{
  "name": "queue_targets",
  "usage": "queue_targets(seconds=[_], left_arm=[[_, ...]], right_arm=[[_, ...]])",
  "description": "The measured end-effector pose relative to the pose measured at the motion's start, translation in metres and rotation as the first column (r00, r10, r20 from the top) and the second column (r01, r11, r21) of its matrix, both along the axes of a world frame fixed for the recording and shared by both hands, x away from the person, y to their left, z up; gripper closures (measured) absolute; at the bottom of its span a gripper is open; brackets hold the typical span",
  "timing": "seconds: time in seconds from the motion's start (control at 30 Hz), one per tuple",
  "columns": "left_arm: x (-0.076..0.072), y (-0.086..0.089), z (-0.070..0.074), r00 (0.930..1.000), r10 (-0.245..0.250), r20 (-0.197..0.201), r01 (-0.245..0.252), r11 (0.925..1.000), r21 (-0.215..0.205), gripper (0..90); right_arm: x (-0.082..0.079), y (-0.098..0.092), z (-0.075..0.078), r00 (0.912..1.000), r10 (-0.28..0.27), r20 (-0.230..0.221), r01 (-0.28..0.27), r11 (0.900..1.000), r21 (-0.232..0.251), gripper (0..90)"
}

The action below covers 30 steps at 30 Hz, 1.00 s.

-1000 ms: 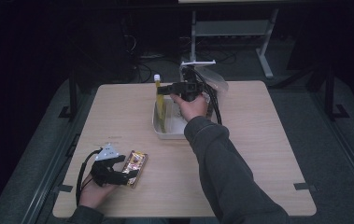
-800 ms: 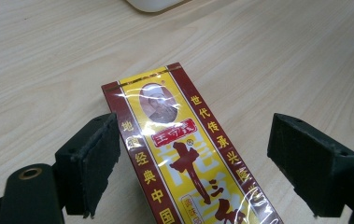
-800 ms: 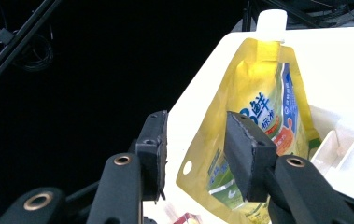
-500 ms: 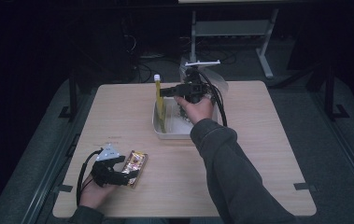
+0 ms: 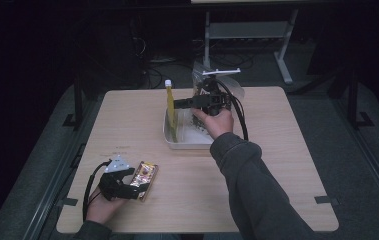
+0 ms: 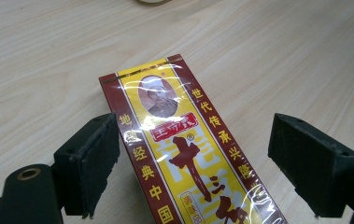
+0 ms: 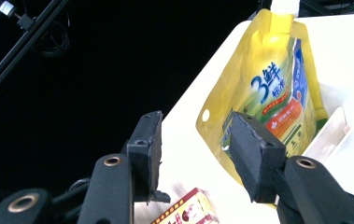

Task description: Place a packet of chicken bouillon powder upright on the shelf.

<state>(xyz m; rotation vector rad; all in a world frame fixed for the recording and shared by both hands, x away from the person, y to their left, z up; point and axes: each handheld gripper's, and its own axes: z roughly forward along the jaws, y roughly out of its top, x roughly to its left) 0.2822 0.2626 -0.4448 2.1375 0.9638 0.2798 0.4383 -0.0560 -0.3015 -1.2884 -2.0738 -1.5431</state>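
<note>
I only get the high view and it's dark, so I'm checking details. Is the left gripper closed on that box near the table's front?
Observer: No. In the left gripper view its jaws stand open on either side of the box, not touching it.
Operator: What's on the box?
Observer: A yellow and dark red label with a portrait.
Operator: And the yellow pouch?
Observer: The pouch stands in the white tray; the right gripper is open beside it.

Dark room; light wooden table (image 5: 287,165) on grey floor (image 5: 357,150); metal stand (image 5: 249,30) with cables (image 5: 159,55) behind
</note>
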Motion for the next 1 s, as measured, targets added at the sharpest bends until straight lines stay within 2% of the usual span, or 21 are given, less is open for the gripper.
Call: queue_targets(seconds=[0.43,1.0], left_arm=[[0.001,-0.003,-0.003,0.9999,-0.001,-0.013,0.001,0.9999,0.015,16.1],[0.002,-0.006,-0.006,0.9998,0.007,-0.02,-0.006,0.9991,0.042,15.6]], right_arm=[[-0.013,-0.011,-0.005,0.9999,0.017,0.002,-0.017,1.0,-0.004,50.3],[-0.028,-0.024,-0.022,0.9993,0.034,-0.016,-0.034,0.999,-0.019,47.6]])
